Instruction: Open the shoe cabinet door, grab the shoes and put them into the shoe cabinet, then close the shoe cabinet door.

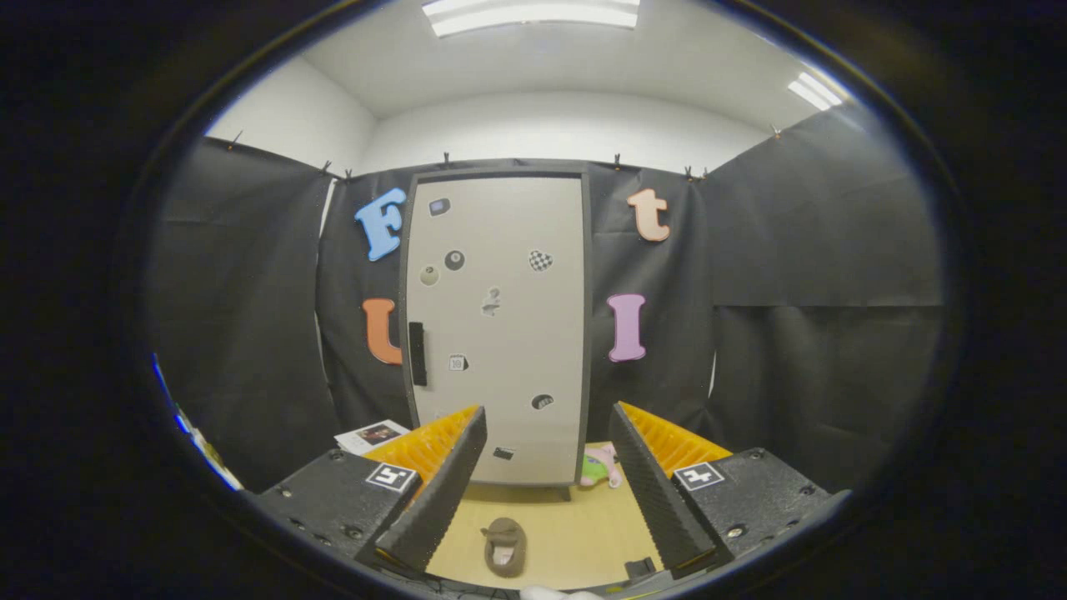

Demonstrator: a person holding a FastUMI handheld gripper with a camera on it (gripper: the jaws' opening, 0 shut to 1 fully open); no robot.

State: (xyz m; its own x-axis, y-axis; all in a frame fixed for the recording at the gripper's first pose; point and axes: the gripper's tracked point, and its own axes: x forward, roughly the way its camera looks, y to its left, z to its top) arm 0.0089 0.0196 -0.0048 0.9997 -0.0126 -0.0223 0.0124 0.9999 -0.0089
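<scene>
Hanging wide open, the gripper (546,475) has nothing between its fingers and touches nothing. One small brown shoe (504,546) lies on the wooden floor (575,525) between them, long axis pointing toward the shoe cabinet (500,333) beyond, whose door is closed, dark handle (418,353) on its left edge.

The place was a recording booth in a lab: black cloth walls (800,250) clipped up beyond the jaws, white ceiling with strip lights (533,12) above.
</scene>
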